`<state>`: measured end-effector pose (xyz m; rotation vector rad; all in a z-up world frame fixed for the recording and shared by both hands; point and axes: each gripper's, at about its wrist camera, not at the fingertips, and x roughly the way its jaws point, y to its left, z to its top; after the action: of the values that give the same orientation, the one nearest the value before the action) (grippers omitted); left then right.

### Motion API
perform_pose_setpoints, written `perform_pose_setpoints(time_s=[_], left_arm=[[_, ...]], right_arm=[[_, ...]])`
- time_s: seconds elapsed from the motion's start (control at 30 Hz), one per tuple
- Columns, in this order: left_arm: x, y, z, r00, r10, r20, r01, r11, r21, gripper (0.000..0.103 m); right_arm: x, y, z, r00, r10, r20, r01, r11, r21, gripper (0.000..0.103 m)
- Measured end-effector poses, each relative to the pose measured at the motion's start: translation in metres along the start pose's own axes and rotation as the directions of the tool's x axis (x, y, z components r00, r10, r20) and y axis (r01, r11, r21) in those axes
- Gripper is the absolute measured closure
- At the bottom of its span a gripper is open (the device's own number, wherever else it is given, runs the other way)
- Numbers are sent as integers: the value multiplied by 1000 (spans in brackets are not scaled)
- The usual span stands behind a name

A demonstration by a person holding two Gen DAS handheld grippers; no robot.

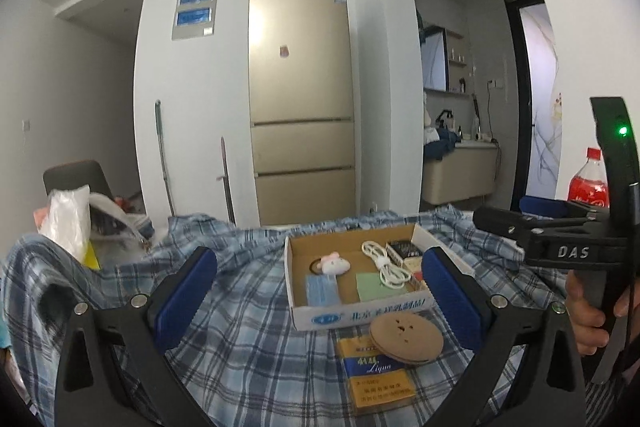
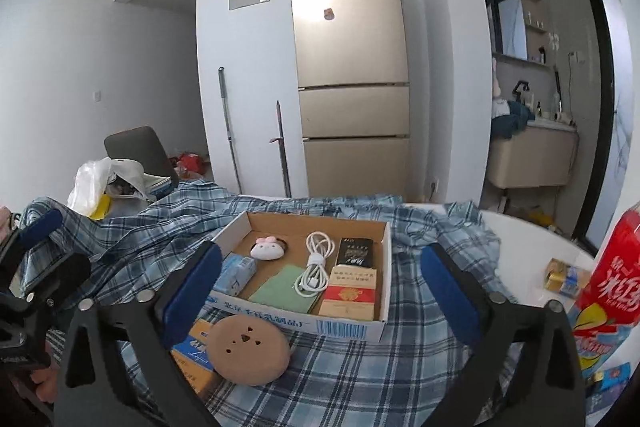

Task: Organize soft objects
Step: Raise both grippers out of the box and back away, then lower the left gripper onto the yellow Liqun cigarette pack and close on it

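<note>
A shallow cardboard box (image 1: 296, 315) (image 2: 384, 267) sits on a blue plaid cloth (image 1: 248, 307) (image 2: 360, 367). It holds a white plush hair tie (image 1: 335, 263) (image 2: 267, 249), a blue tissue pack (image 1: 322, 290) (image 2: 237, 273), a green cloth (image 1: 378, 286) (image 2: 284, 291), a white cable (image 1: 386, 262) (image 2: 316, 265) and cigarette packs (image 2: 352, 293). A round tan pad (image 1: 406, 338) (image 2: 250, 350) lies in front on a yellow-blue pack (image 1: 374, 371) (image 2: 196, 355). My left gripper (image 1: 320, 291) and right gripper (image 2: 320, 291) are both open and empty, in front of the box.
A red soda bottle (image 1: 590, 187) (image 2: 612, 287) stands at the right. Small packets (image 2: 564, 277) lie on the white table edge. A plastic bag (image 1: 68, 223) (image 2: 90, 187) and a chair (image 2: 140, 151) are at the left. A fridge (image 1: 302, 99) stands behind.
</note>
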<state>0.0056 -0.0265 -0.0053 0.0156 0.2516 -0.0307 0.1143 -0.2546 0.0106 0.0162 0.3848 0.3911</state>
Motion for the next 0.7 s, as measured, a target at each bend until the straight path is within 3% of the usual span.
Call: perform_pose_setpoints(time_s=[0.17, 0.3, 0.43, 0.6, 0.7], left_arm=[[12, 1, -2, 997, -33, -67, 32, 999, -11, 0], [27, 3, -2, 980, -76, -186, 70, 997, -38, 0], [44, 4, -12, 940, -125, -318, 100, 991, -92, 0], [62, -6, -25, 889, -154, -431, 133, 988, -79, 6], [73, -14, -32, 844, -169, -510, 154, 985, -72, 13]], right_arm=[[3, 2, -3, 1000, -1, -8, 1, 1000, -1, 0], [2, 4, -3, 1000, -19, -6, 19, 1000, -12, 0], [2, 2, -2, 1000, -27, -7, 27, 1000, -1, 0], [5, -1, -1, 999, -24, -34, 25, 1000, 17, 0], [7, -2, -2, 999, -23, -48, 24, 999, 23, 0]])
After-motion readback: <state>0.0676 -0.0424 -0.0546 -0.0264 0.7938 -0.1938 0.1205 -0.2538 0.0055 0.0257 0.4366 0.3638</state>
